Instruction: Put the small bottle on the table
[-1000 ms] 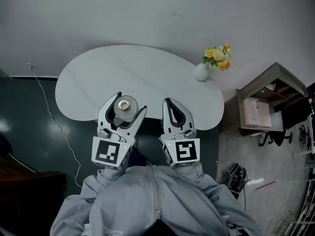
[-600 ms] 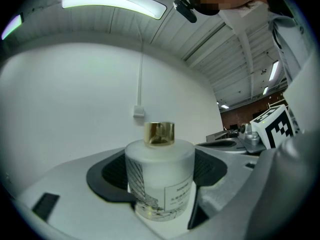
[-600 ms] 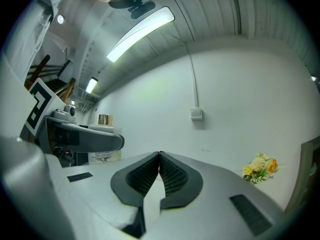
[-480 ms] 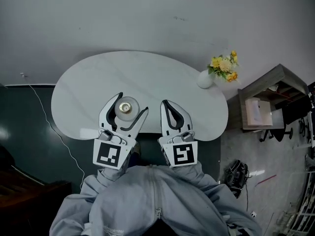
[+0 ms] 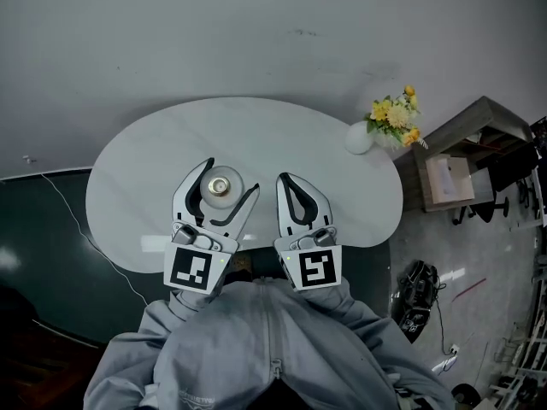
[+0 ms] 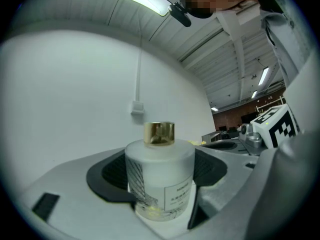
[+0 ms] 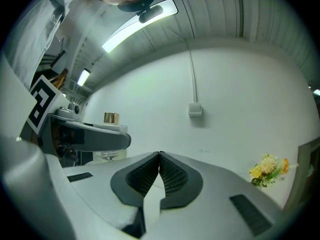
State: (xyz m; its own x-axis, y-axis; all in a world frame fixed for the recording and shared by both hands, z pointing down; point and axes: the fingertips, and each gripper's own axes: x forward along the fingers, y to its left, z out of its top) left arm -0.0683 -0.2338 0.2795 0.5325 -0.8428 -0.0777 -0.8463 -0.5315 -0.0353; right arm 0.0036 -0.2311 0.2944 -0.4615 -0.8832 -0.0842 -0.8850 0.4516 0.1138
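Gripping a small frosted white glass bottle (image 6: 160, 179) in the left hand-held gripper (image 5: 227, 178), with the jaws parted just to the bottle's width and the dark ribbed pads (image 6: 110, 176) pressing on either side of it. Holding that bottle upright, with a shiny gold cap (image 6: 159, 133) on top and the printed label facing the left gripper view. Hanging it, in the head view, over the near part of a white kidney-shaped counter (image 5: 145, 148); not showing in any view whether the base is touching the top.

Carrying the right hand-held gripper (image 5: 285, 178) just beside the left one, with jaws pressed fully together, tips meeting and nothing between them. Pointing both forward across the counter, away from a grey zipped jacket (image 5: 273, 348) filling the bottom of the head view.

Seeing a round white vase (image 5: 358, 138) of yellow flowers (image 5: 395, 116) at the counter's far right edge, well apart from the bottle. Seeing also a small wooden side cabinet (image 5: 466, 156) just past that edge on the right, and, in the right gripper view, a white wall box (image 7: 195, 109) on the pale wall with a thin conduit rising from it.
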